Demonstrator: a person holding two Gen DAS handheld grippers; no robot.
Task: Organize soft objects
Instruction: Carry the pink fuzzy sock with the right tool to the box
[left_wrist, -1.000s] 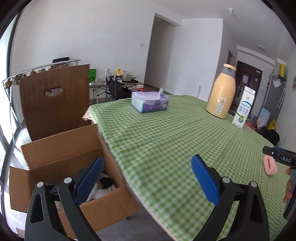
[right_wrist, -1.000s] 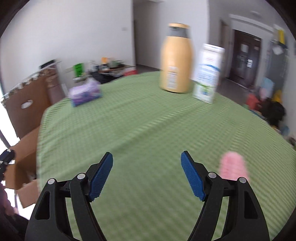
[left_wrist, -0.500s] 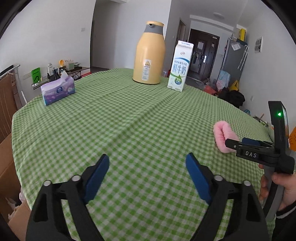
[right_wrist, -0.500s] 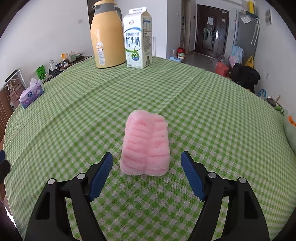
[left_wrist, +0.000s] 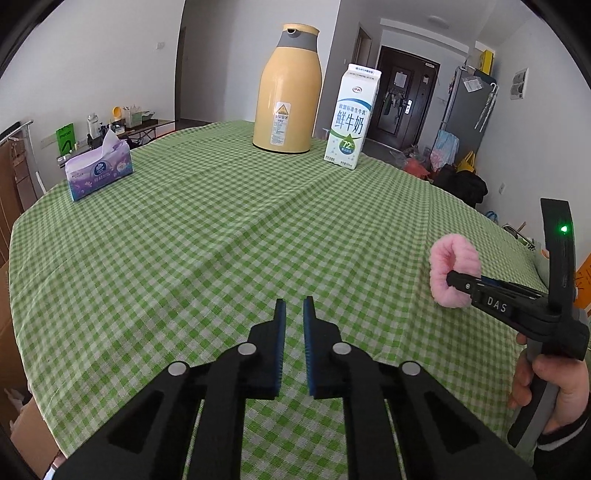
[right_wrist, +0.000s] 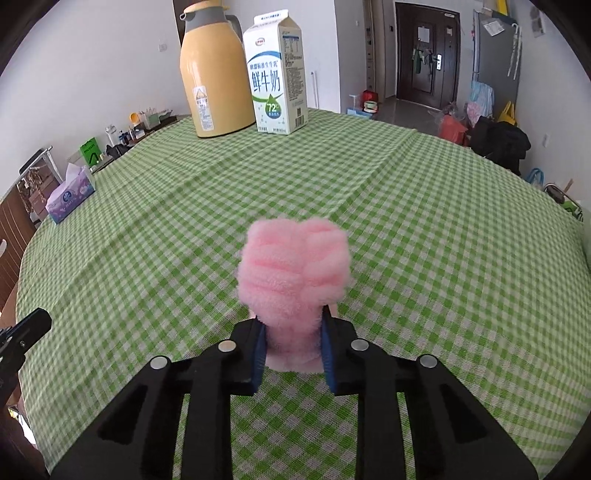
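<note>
Pink fluffy band (right_wrist: 293, 275) pinched between right gripper (right_wrist: 291, 345) fingers just closed onto it, over green checked table (right_wrist: 424, 240); lower end hidden between pads. Left gripper (left_wrist: 291, 314) fingers just closed, narrow slit, nothing between. Hand (left_wrist: 554, 391) cut off at frame edge. Thermos (left_wrist: 290, 92), milk carton (left_wrist: 351, 118), tissue box (left_wrist: 98, 171) well beyond.

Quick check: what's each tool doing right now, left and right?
Left tool: just closed, nothing between its pads.
Right tool: just closed on the pink fluffy scrunchie.
</note>
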